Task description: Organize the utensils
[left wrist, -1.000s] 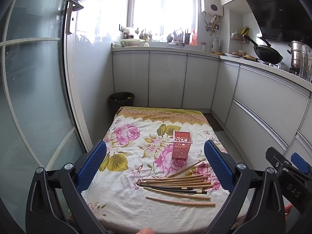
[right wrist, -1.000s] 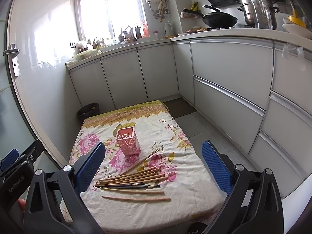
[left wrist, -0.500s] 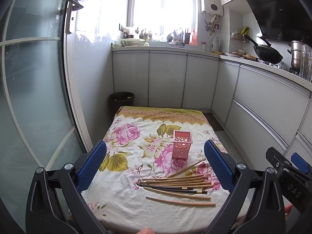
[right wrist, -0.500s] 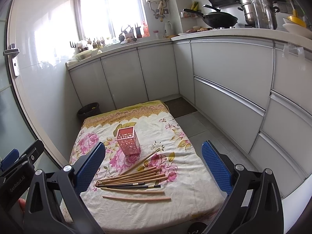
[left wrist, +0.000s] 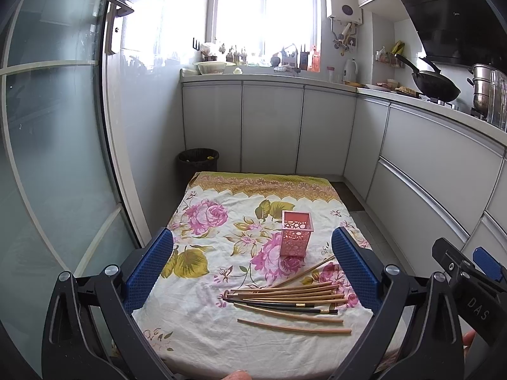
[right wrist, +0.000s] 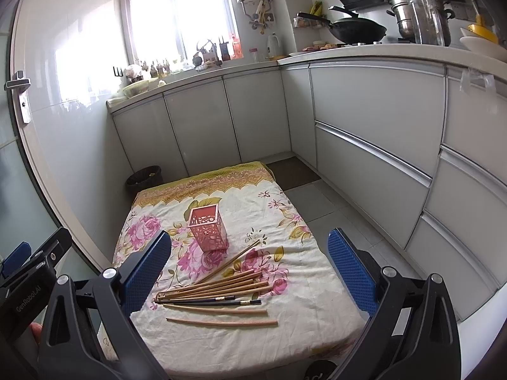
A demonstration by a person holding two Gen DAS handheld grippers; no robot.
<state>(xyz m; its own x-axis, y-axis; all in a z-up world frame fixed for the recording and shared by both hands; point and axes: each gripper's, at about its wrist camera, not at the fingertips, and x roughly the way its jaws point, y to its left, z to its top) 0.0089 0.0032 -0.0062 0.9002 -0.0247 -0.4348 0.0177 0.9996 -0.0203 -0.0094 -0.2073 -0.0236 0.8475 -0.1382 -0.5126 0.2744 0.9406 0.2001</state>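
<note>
Both your left gripper (left wrist: 252,267) and right gripper (right wrist: 250,262) hang above the near edge of the flowered cloth (left wrist: 202,313) with jaws spread wide and empty; the chopsticks (left wrist: 285,296) lie fanned on it just in front of the pink holder (left wrist: 296,232), none inside yet. Start with the stray nearest stick (right wrist: 221,322); lower one gripper squarely across it, pinch near one end, then tip it upright over the holder's mouth.

We count one pink holder (left wrist: 296,237) and one flowered cloth (left wrist: 206,310). Two dark chopsticks (left wrist: 285,305) lie among the wooden chopsticks (left wrist: 294,327). We make out roughly eight wooden ones, though the fanned bundle is too tight to count surely. Beyond them are one black bin (left wrist: 198,161) and one wok (left wrist: 435,87).
</note>
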